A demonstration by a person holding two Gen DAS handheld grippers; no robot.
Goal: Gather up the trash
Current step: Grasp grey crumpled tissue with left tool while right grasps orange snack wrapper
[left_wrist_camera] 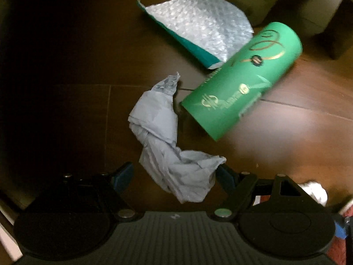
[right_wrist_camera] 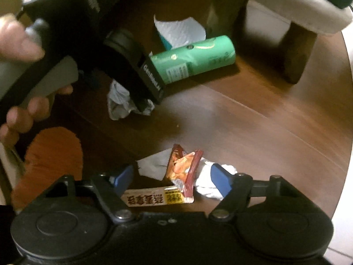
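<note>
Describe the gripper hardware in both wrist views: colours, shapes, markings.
Both match: the left gripper and right gripper have blue pads on black linkage arms with silver pivot bolts, two round black discs and a ribbed grey centre plate. From the right wrist view, the left unit's black body carries white lettering, partly readable, and a grey handle held in the person's left hand. No cables or sleeve visible.

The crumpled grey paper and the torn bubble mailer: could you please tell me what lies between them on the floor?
In the left wrist view, only bare dark wooden floor separates the crumpled grey paper from the bubble mailer.
</note>
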